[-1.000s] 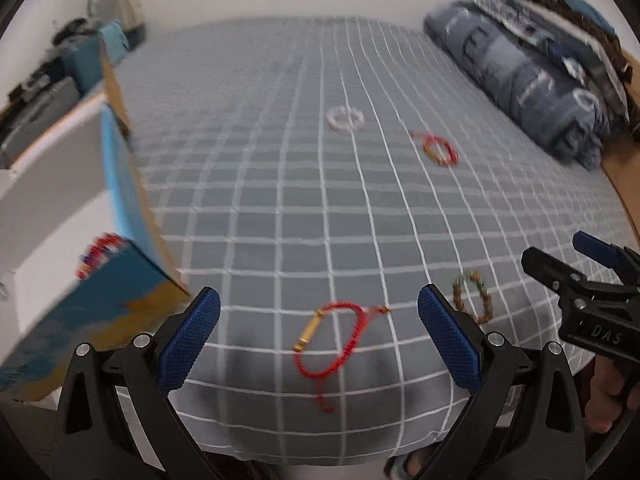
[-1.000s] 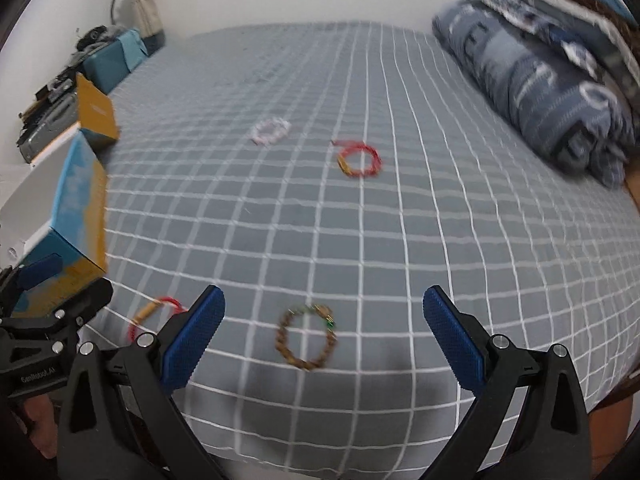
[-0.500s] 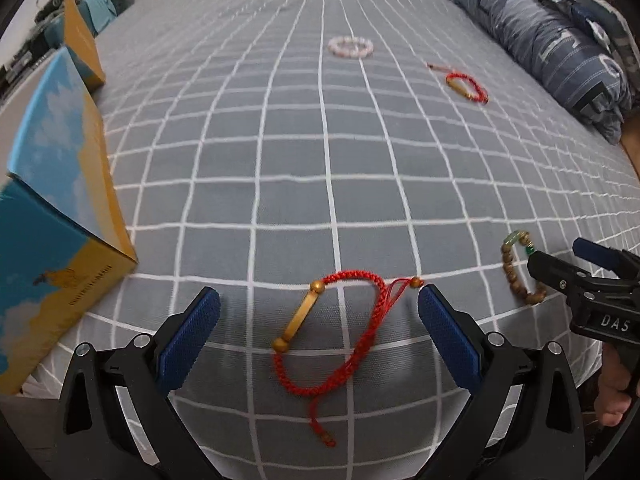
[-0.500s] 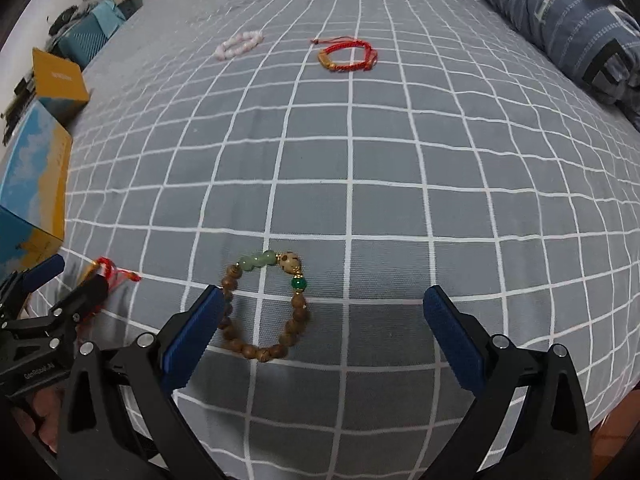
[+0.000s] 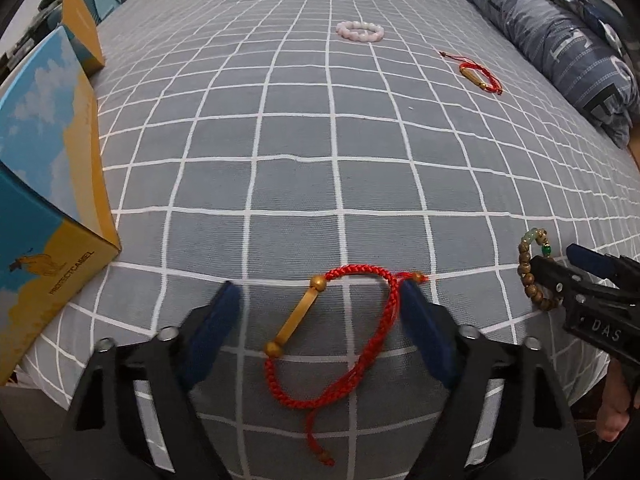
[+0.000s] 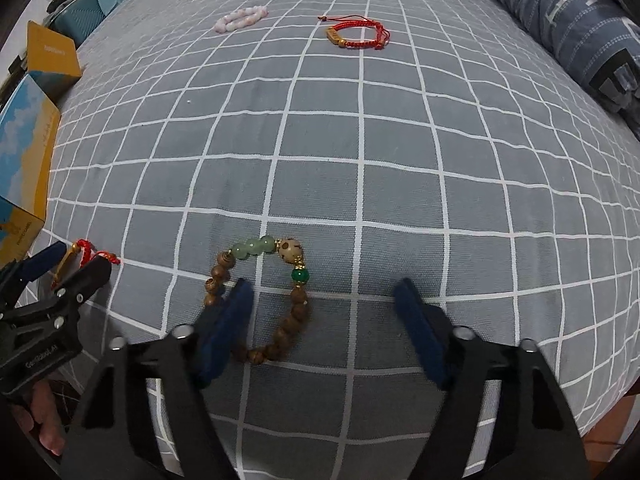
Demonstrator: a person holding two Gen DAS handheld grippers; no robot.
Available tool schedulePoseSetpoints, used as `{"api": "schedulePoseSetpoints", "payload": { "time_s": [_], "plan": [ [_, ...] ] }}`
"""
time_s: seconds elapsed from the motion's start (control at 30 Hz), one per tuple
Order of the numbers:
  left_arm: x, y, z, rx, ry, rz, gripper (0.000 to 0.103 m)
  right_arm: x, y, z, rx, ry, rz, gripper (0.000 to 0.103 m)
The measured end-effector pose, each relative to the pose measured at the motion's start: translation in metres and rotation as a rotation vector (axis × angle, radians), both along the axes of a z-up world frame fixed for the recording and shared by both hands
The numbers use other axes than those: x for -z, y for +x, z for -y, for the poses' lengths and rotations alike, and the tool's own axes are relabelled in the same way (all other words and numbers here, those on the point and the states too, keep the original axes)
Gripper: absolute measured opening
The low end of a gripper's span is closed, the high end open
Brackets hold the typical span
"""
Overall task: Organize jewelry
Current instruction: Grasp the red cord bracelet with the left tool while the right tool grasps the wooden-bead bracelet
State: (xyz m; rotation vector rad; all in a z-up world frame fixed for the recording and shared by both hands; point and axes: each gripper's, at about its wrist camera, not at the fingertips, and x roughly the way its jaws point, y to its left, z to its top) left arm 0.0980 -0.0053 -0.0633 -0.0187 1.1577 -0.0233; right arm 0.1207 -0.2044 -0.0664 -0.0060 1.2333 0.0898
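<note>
A red braided bracelet (image 5: 360,344) with a gold tube lies on the grey checked bedsheet (image 5: 320,140) near the front edge. My left gripper (image 5: 320,312) straddles it, jaws closing; the right pad (image 5: 424,328) touches the cord, the left pad stands apart. A wooden bead bracelet (image 6: 296,312) with green beads lies under my right gripper (image 6: 322,312), jaws closing too. Its left pad (image 6: 228,328) covers the bracelet's left side, and the right strand sits in the gap. Each view catches the other gripper at its edge: right gripper (image 5: 554,256), left gripper (image 6: 80,258).
Farther back lie a pale pink bead bracelet (image 5: 360,31) and a second red bracelet (image 5: 478,74). A blue and yellow box (image 5: 48,200) stands open at the left edge. A folded blue duvet (image 5: 560,40) runs along the right. The bed's edge is just below both grippers.
Both grippers dropped toward the bed and now hover right over their bracelets. Over the last half second the jaws of both have narrowed around them.
</note>
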Motion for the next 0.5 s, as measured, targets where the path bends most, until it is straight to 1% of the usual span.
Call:
{"api": "schedulePoseSetpoints", "payload": {
  "time_s": [0.03, 0.07, 0.1, 0.13, 0.17, 0.2, 0.23, 0.27, 0.3, 0.33, 0.43, 0.5],
  "plan": [
    [-0.001, 0.000, -0.002, -0.005, -0.006, -0.002, 0.066, 0.000, 0.000, 0.001, 0.006, -0.001, -0.001, 0.054],
    [-0.002, -0.001, -0.003, -0.008, -0.010, -0.004, 0.059, -0.001, 0.000, 0.001, 0.013, -0.003, -0.002, 0.047],
    [-0.003, -0.002, -0.004, -0.007, -0.015, -0.005, 0.056, -0.002, 0.001, 0.002, 0.019, -0.005, -0.002, 0.040],
    [-0.004, -0.002, -0.005, -0.005, -0.024, -0.007, 0.049, -0.002, 0.002, 0.004, 0.026, -0.002, -0.004, 0.038],
    [-0.004, -0.001, -0.004, -0.006, -0.027, -0.008, 0.043, -0.002, 0.002, 0.004, 0.033, -0.002, -0.004, 0.033],
    [-0.004, -0.001, -0.004, -0.009, -0.032, -0.009, 0.041, -0.001, 0.003, 0.005, 0.040, 0.000, -0.004, 0.027],
    [-0.005, -0.002, -0.004, -0.011, -0.035, -0.008, 0.036, -0.001, 0.003, 0.005, 0.047, 0.003, -0.006, 0.024],
    [-0.006, -0.002, -0.004, -0.008, -0.041, -0.006, 0.027, -0.001, 0.002, 0.005, 0.052, 0.003, -0.007, 0.019],
    [-0.006, -0.002, -0.004, -0.005, -0.044, -0.008, 0.021, -0.002, 0.003, 0.005, 0.058, 0.001, -0.009, 0.010],
    [-0.007, -0.002, -0.003, -0.007, -0.040, -0.006, 0.008, -0.002, 0.003, 0.006, 0.064, 0.001, -0.009, 0.008],
    [-0.010, -0.003, -0.004, -0.005, -0.047, 0.008, 0.008, -0.006, 0.001, 0.009, 0.077, 0.021, -0.007, 0.007],
    [-0.011, -0.003, -0.003, -0.003, -0.036, 0.018, 0.008, -0.007, 0.003, 0.008, 0.069, 0.021, -0.010, 0.007]
  ]
}}
